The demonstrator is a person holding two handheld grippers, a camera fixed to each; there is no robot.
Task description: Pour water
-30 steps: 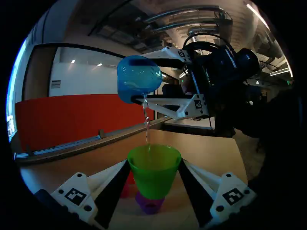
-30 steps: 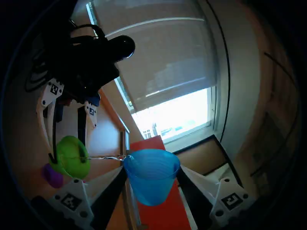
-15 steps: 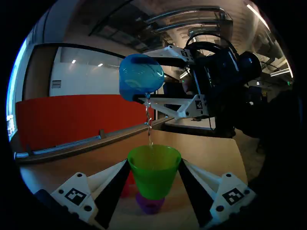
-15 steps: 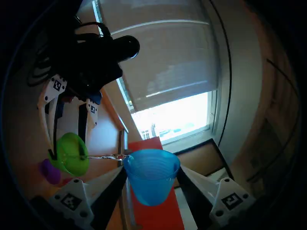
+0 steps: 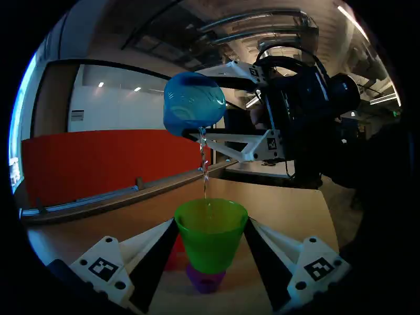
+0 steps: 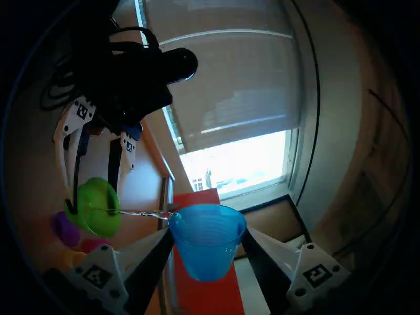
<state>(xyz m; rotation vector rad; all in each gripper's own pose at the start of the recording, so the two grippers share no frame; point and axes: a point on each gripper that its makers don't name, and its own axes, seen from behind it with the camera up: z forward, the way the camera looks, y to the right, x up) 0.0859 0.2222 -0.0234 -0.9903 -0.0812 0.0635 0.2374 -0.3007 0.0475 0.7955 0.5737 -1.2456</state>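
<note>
My left gripper (image 5: 210, 242) is shut on a green cup (image 5: 211, 231), held upright above the wooden table (image 5: 283, 207). Above it my right gripper (image 5: 207, 110) holds a blue cup (image 5: 192, 105) tipped on its side. A thin stream of water (image 5: 203, 168) falls from the blue cup's rim into the green one. In the right gripper view the right gripper (image 6: 208, 252) is shut on the blue cup (image 6: 207, 247), the water (image 6: 137, 213) runs toward the green cup (image 6: 97, 206), and the left gripper (image 6: 93, 210) holds that cup.
A purple cup (image 5: 205, 278) and a red one (image 5: 176, 252) stand on the table under the green cup. A red partition (image 5: 105, 163) runs along the table's far edge. A bright window (image 6: 236, 163) with a lowered blind lies behind the blue cup.
The blue cup has tipped slightly further and shifted a little right in the left gripper view. Water keeps flowing into the green cup. The green cup stays still.
</note>
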